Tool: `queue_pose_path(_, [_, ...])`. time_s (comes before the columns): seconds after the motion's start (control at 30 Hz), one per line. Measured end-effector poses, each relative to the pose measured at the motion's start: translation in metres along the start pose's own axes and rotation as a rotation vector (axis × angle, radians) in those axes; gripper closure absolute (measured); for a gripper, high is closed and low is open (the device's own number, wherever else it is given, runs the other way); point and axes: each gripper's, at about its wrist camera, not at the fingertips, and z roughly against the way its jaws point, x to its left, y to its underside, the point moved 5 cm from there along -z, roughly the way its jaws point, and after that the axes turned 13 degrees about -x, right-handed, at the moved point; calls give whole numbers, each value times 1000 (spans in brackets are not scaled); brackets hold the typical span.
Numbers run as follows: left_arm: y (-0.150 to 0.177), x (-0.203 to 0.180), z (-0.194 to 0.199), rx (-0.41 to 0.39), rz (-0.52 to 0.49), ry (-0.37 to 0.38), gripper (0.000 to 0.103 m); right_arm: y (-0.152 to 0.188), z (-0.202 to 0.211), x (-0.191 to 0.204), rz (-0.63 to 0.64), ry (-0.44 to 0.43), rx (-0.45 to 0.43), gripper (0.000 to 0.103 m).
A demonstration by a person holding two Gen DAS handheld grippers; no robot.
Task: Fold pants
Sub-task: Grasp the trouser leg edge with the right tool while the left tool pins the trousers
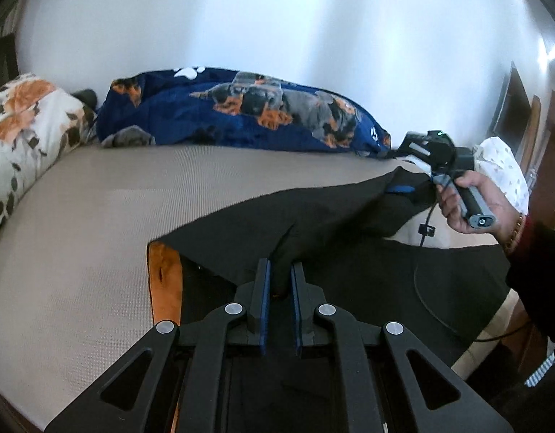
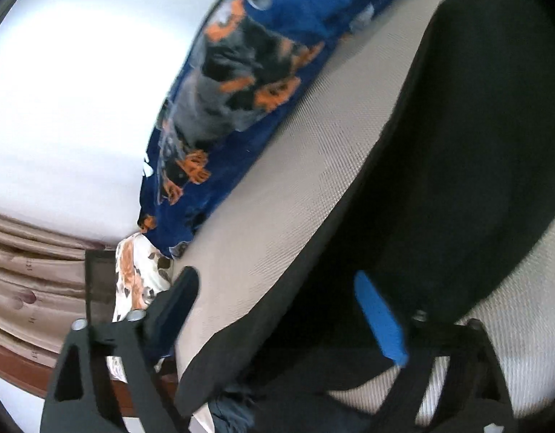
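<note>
Beige bed [image 1: 79,216], left hand-held gripper [image 1: 280,274] clamping black pants [image 1: 331,223], right hand-held gripper [image 2: 277,299] apart.

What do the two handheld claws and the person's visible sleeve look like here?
The left claw is black, with triangular cut-outs in its linkage arms, silver round pivot pins and blue-edged finger pads. The right claw has a blue pad too, a grey and black pistol-style handle, a small green light and a trailing black cable. The person wears a dark sleeve with a beaded bracelet.
</note>
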Motion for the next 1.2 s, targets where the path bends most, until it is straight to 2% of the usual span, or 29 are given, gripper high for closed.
queue_pose_path(0.1, [-2, 2, -1, 6, 8, -10, 92, -2, -15, -14, -48, 18, 25, 69])
queue_pose_path(0.13, [-3, 3, -1, 8, 8, -14, 92, -1, -14, -16, -47, 11, 27, 96])
queue_pose_path(0.33, [-3, 19, 7, 28, 5, -74, 92, 30, 39, 2, 80, -14, -57, 96])
queue_pose_path(0.53, [10, 32, 32, 57, 19, -102, 91, 95, 111, 2, 143, -40, -84, 96])
queue_pose_path(0.67, [27, 34, 50, 72, 6, -134, 90, 141, 140, -13, 142, -33, -73, 97])
queue_pose_path(0.83, [53, 38, 69, 97, 48, -143, 90, 189, 159, -39, 122, -14, -37, 97])
queue_pose_path(1.07, [86, 34, 84, 123, 22, -166, 89, 227, 164, -65, 74, 16, 6, 97])
queue_pose_path(1.2, [92, 35, 86, 113, 31, -171, 89, 241, 164, -74, 67, 25, 20, 97])
